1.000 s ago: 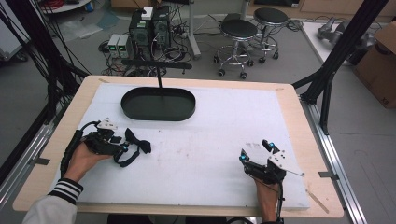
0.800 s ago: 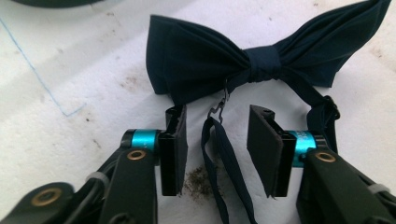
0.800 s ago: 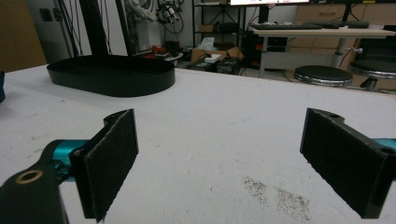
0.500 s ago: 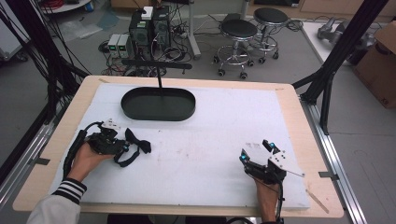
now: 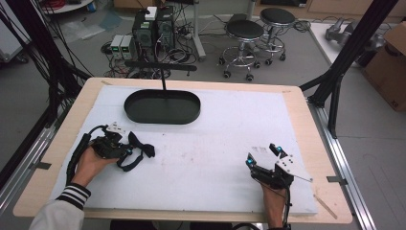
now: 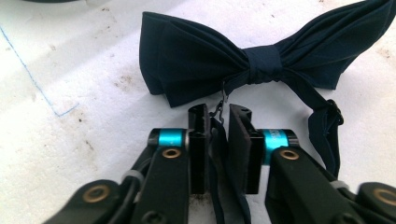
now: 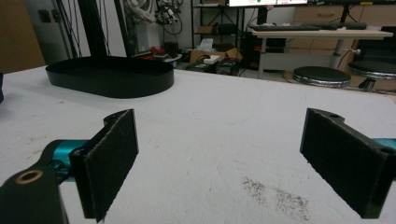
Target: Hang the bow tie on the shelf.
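Black oval tray (image 5: 163,115) on white table (image 5: 230,139); stools (image 5: 245,29) behind.

L gripper (image 5: 125,149) held low at table's left side, jaws pointed right; jaws just been closing, now nearly together w/ bow tie strap (image 6: 219,154) between pads. R gripper (image 5: 262,155) rested at right, jaws spread wide, nothing gripped. Both forearms entered from bottom.

A dark navy fabric bow tie (image 6: 261,60) lies near the left edge of the white-topped wooden table (image 5: 230,143); a black oval tray (image 5: 162,106) sits toward the far edge.
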Motion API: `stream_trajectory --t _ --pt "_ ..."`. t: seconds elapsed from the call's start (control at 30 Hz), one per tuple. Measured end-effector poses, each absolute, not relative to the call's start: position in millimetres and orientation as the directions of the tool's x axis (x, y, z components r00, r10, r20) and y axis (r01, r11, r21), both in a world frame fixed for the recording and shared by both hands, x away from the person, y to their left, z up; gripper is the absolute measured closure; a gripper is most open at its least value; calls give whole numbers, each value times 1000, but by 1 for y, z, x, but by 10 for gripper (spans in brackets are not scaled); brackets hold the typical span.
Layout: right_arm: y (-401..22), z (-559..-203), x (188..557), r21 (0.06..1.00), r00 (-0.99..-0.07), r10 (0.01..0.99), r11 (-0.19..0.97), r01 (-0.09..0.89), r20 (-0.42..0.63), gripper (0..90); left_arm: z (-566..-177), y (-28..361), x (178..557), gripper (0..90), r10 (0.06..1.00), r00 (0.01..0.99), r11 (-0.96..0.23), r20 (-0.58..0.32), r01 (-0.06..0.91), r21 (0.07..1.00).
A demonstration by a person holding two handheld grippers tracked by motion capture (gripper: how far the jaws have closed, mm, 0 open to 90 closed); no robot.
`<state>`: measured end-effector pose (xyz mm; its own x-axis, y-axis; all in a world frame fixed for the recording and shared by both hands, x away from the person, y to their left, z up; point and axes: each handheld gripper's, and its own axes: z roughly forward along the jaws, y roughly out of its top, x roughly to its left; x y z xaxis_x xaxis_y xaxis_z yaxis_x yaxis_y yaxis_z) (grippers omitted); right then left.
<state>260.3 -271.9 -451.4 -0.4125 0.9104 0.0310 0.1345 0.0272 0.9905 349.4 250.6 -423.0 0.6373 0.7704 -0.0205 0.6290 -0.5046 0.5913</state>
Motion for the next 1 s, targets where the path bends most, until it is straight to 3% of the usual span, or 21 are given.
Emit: stream_trajectory --t 0.3,0.67,1.0 --pt "-272 -452 260 991 -411 911 23 131 33 104 -422 250 350 864 776 629 -482 -44 637 602" --pt "-273 -452 260 992 -408 912 21 127 33 104 -420 251 349 870 776 628 -464 -56 630 623" --pt "-273 -452 260 992 -408 912 21 126 32 104 -410 259 345 873 791 609 -405 -57 591 698"
